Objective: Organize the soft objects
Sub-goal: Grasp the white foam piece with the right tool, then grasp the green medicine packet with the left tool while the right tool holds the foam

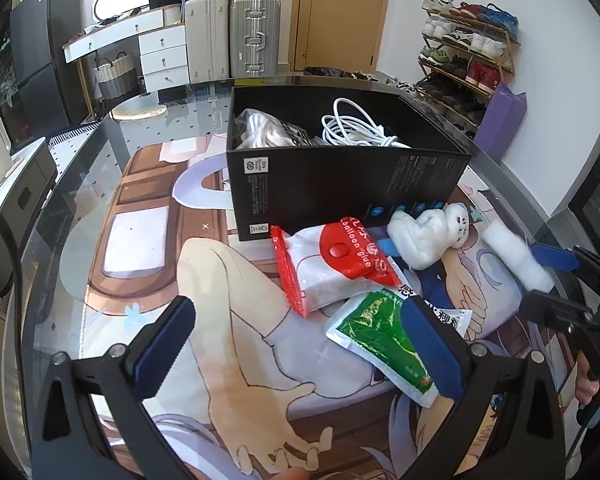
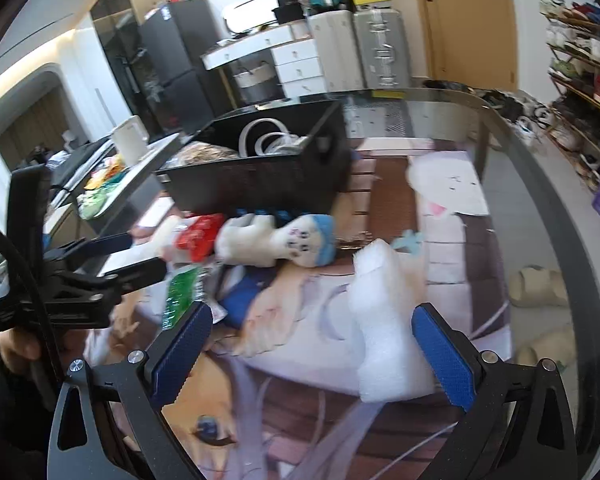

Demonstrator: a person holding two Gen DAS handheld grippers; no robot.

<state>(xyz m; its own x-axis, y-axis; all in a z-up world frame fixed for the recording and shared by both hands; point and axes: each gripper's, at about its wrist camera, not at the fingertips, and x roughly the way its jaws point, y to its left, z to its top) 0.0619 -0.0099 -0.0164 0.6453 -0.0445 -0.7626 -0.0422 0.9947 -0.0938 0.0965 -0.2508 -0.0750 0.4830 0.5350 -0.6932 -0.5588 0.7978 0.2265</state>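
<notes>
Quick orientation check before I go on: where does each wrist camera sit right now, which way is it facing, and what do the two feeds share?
Left wrist: sits low behind the open left gripper, facing the black box, red-white packet and green sachet; the right gripper shows at right.
Right wrist: behind the open right gripper, facing the white foam piece; the left gripper and a hand show at left.
Shared: box, plush toy, foam, packets, glass table.
</notes>
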